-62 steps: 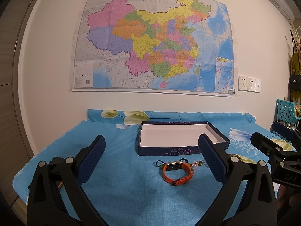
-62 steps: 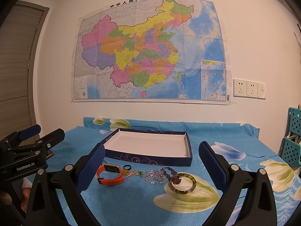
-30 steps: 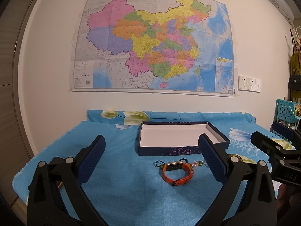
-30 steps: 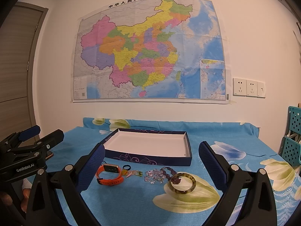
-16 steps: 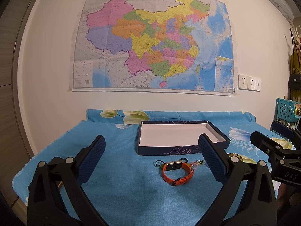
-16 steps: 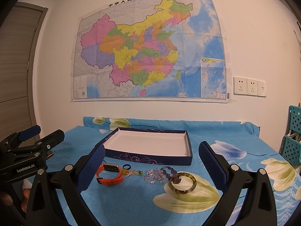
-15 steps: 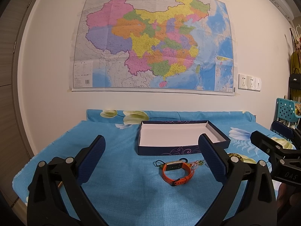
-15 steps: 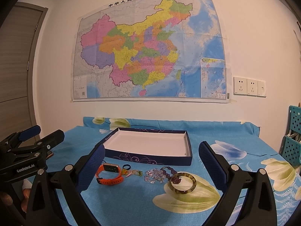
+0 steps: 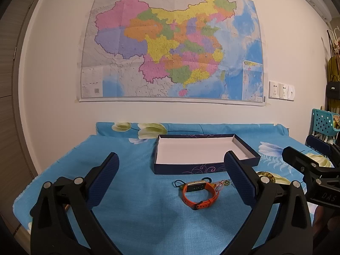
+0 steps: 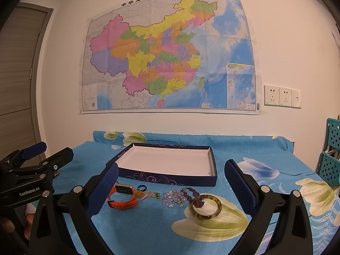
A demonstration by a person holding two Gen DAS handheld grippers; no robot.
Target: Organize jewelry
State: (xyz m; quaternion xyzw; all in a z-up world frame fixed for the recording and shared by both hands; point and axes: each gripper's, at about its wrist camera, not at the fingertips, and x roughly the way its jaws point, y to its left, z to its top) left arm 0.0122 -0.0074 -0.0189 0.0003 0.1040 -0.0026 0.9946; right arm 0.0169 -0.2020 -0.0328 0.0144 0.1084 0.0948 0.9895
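Observation:
An empty dark blue box with a white inside (image 9: 201, 167) (image 10: 170, 177) lies on the blue flowered cloth. In front of it lie an orange watch (image 9: 199, 193) (image 10: 123, 196), a small blue ring (image 10: 141, 188), a small charm (image 10: 152, 194), clear beads (image 10: 173, 197), a purple bead bracelet (image 10: 191, 192) and a brown bangle (image 10: 205, 206). My left gripper (image 9: 171, 178) is open and empty, held above the cloth short of the watch. My right gripper (image 10: 170, 183) is open and empty, short of the beads and bangle.
The cloth-covered table (image 9: 136, 212) stands against a white wall with a large map (image 9: 172, 44). Teal baskets (image 10: 332, 150) stand at the right. The left edge of the table (image 9: 27, 191) lies near a wooden door.

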